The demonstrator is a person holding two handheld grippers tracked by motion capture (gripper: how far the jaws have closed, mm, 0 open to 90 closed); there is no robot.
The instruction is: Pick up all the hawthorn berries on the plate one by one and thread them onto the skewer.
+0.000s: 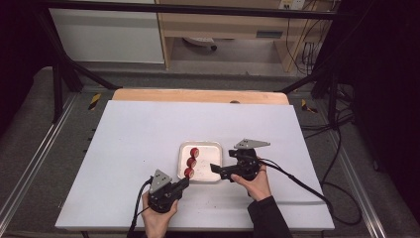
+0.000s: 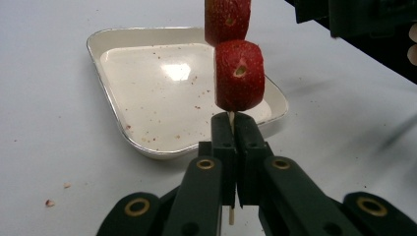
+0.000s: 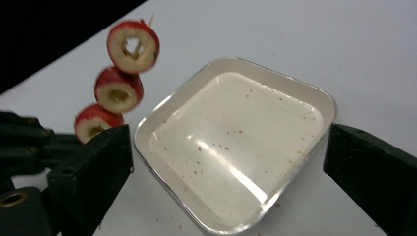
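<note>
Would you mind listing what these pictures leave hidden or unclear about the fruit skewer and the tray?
- Skewer: left gripper view, its upper end is cut off by the top edge.
- Lowest fruit slice: right gripper view, partly behind the right gripper jaw.
- Tray: high view, specks on it too small to see.
- Left gripper: shut on the skewer, whose lower end is hidden by the jaws.

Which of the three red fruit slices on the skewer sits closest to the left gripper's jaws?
The lowest red fruit slice, directly above the shut left gripper clamping the thin wooden skewer.
</note>
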